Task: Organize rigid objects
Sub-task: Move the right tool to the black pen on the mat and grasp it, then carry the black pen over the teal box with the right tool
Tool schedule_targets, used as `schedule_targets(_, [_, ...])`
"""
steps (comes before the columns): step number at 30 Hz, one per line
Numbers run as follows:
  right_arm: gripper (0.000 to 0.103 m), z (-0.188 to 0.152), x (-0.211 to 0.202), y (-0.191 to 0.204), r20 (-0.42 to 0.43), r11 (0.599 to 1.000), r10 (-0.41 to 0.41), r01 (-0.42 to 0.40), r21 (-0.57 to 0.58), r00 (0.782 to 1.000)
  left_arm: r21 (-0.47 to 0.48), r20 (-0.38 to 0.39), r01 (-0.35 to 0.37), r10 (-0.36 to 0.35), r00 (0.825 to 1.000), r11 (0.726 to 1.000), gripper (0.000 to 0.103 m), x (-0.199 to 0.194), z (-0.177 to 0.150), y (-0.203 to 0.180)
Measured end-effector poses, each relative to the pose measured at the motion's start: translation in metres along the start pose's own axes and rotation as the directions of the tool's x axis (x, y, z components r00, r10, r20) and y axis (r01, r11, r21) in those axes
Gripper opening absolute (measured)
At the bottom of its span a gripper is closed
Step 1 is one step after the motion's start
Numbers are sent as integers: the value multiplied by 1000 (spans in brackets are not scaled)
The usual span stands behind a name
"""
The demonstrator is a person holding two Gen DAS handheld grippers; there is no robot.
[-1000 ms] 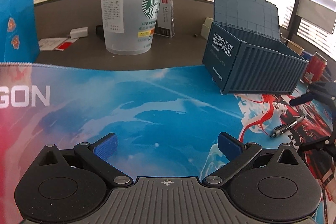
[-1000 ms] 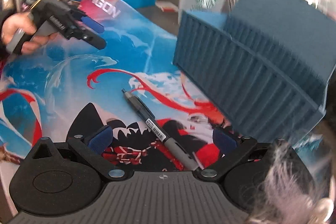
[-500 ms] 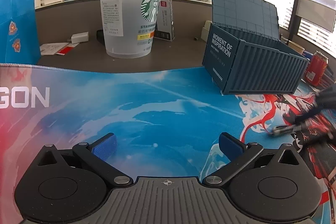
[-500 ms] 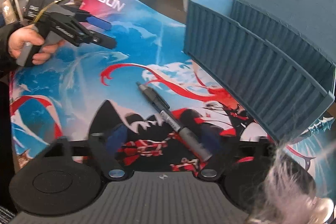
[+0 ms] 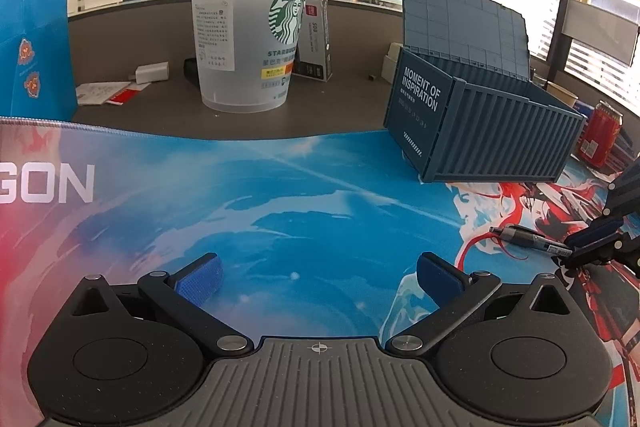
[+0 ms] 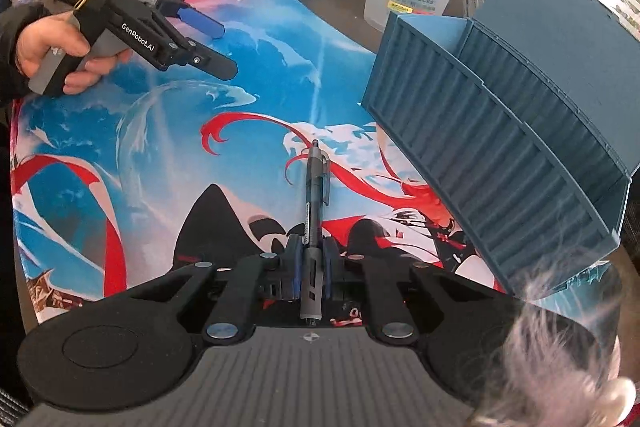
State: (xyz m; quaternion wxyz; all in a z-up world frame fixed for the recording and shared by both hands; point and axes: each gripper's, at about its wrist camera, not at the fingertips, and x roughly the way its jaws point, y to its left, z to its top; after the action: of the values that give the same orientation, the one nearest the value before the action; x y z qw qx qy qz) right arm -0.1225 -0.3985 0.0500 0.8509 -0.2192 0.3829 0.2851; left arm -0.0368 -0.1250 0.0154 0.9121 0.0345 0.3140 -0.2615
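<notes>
Right wrist view: the right gripper (image 6: pixel 309 269) tilts steeply down over the mat (image 6: pixel 168 131), its jaws clamped on the grip end of the pen (image 6: pixel 315 195), which juts straight ahead of them. Beyond, right of the jaws, sits the open container box (image 6: pixel 500 151). Left gripper (image 6: pixel 208 41), held in a hand (image 6: pixel 52 43), hovers with jaws wide and empty.
</notes>
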Motion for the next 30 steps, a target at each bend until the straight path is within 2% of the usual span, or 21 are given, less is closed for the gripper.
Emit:
schedule_targets(9, [10, 8, -7, 3, -22, 999, -15, 14, -39, 1000, 12, -5, -10, 10, 1000, 1000, 103, 1, 0, -3])
schedule_targets(17, [10, 32, -34, -2, 4, 996, -50, 50, -74, 999, 18, -7, -17, 17, 1000, 1000, 103, 1, -1, -3])
schedule_targets(26, [10, 50, -48, 0, -43, 987, -82, 75, -143, 996, 17, -7, -16, 16, 1000, 1000, 103, 1, -1, -3])
schedule_targets(30, [10, 61, -60, -6, -23, 984, -102, 97, -151, 995, 17, -7, -16, 17, 1000, 1000, 103, 1, -1, -3])
